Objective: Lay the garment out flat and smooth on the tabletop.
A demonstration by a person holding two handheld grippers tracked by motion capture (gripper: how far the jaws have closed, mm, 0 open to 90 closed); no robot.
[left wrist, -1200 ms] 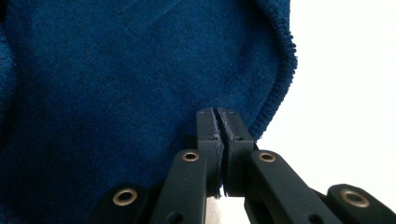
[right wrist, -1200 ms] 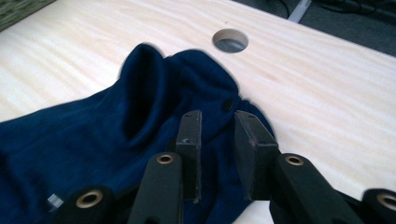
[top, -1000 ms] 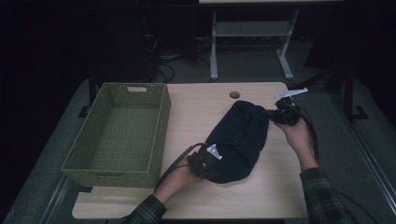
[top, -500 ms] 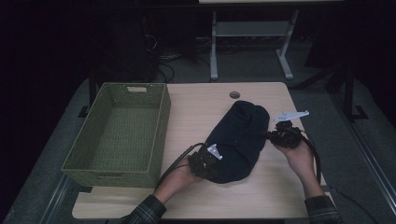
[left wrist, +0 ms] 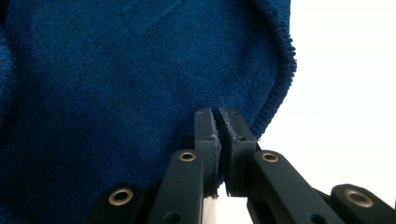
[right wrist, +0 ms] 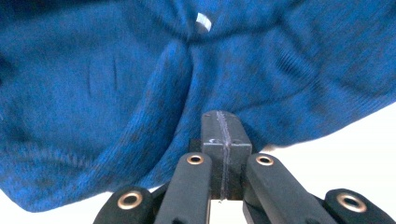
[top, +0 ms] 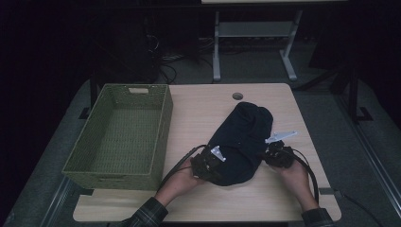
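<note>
— Fingers of our left gripper (left wrist: 218,140) are pinched on the hem of the blue garment (top: 241,142), yes?

— Yes. Our right gripper (right wrist: 223,140) has its jaws pressed together, with the cloth just behind them.

— And where is the garment?

— It lies bundled on the table (top: 198,109), to the right of the green basket (top: 118,137), between our two grippers.

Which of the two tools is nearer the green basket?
The left tool, at the near-left end of the dark blue cloth, sits closer to the green basket. The right tool is on the cloth's far side.
</note>
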